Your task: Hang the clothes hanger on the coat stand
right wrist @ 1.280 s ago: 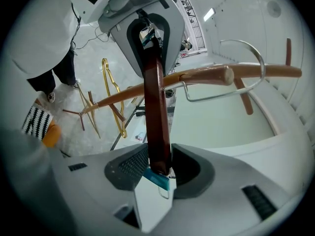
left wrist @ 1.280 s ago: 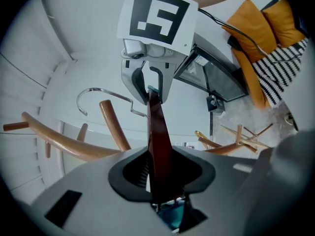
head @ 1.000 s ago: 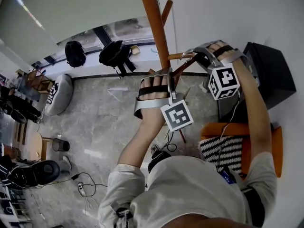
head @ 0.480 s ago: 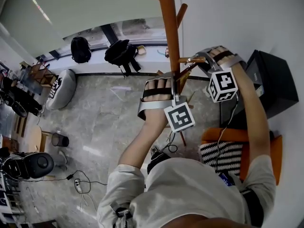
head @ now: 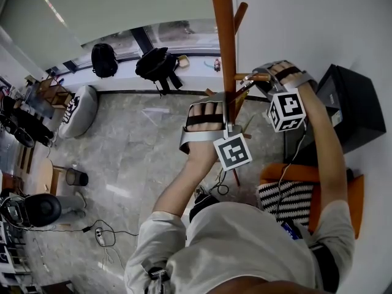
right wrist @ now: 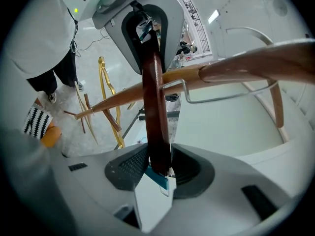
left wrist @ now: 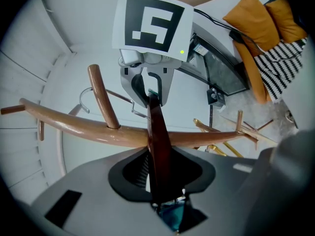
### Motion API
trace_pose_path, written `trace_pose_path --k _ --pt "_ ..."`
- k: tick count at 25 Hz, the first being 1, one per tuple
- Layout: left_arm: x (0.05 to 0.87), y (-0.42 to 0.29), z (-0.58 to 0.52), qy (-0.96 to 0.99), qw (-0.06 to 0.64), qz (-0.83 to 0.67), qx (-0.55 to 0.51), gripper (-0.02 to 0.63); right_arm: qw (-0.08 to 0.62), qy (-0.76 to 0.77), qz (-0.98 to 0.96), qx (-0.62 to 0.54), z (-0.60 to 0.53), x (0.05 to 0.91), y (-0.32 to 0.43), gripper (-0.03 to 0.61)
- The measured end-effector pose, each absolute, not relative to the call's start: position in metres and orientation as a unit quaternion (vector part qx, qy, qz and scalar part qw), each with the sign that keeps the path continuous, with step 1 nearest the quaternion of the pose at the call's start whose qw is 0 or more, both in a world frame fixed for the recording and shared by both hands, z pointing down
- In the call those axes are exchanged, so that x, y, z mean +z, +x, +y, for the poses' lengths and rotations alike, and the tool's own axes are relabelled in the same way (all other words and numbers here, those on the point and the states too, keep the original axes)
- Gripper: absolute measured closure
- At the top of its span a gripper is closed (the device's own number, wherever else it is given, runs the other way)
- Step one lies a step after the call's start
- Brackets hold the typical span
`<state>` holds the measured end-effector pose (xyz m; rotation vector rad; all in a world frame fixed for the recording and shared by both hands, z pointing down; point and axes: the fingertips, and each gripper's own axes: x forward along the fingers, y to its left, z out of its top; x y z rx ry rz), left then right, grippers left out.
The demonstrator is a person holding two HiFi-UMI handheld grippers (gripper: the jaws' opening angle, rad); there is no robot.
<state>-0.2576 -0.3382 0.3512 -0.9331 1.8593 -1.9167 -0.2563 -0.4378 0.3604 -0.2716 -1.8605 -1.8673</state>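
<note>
You have the clothes hanger [left wrist: 157,132] pinned at both ends. Your left tool [left wrist: 158,173] is clamped on 1 end of the dark wooden bar and your right tool [right wrist: 158,163] on the other, so it cannot swing and its wire hook [right wrist: 216,101] can be steered. You hold it right beside the coat stand [head: 224,35], by the short peg [head: 252,76] on the pole's right, which is probably the target. Whether the hook is already over that peg is hard to judge. In the head view your hands cover it, and each tool's view shows wire near wood but no clear contact. The stand's top is cut off.
</note>
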Motion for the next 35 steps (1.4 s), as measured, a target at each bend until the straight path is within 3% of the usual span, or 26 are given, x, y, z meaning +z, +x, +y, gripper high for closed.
trace_pose_path --k 16,23,35 --pt "0.366 -0.261 -0.327 -0.308 0.18 0.642 -0.679 0.489 0.234 -0.082 -0.705 -0.665 -0.426 0.376 -0.256 0.435" --pt "0.375 -0.26 -0.326 -0.297 0.197 0.643 -0.678 0.488 0.171 -0.033 -0.715 -0.677 -0.426 0.379 -0.257 0.431" --pt "0.385 -0.257 -0.328 -0.268 0.238 0.628 -0.69 0.479 0.128 0.034 -0.746 -0.653 -0.43 0.386 -0.253 0.433"
